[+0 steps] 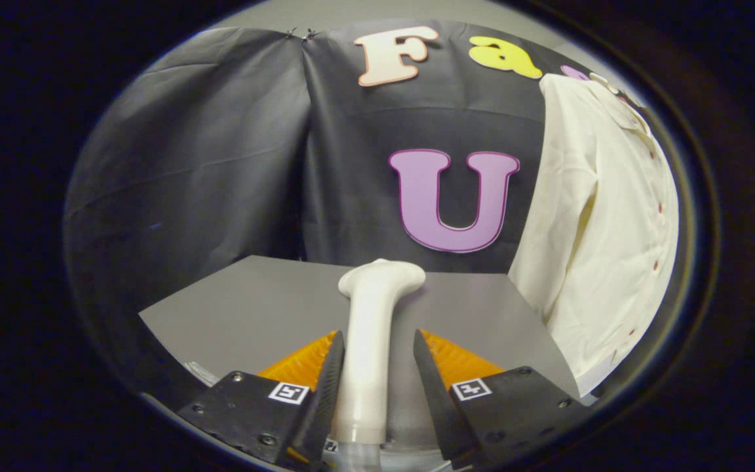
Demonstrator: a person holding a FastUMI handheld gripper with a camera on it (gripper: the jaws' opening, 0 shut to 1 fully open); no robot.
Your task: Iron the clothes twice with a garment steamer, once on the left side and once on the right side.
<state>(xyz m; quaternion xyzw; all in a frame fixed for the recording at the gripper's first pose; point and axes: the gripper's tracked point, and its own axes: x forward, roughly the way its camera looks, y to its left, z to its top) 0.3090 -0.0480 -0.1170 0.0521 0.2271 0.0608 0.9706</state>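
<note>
A grey desk (253, 308) is stretching out ahead under the black booth wall. The gripper (377, 367) is standing partly open, its left finger touching the white garment steamer (371, 341) rising upright between the fingers, the right finger sitting just clear of it. Beyond and right of the fingers, a cream shirt (594, 216) is hanging beside the desk.

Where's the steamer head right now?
In the gripper view the white steamer head stands between the fingers of the gripper, over the grey table. The left finger touches it, the right stands off; the shirt hangs beyond, right.
</note>
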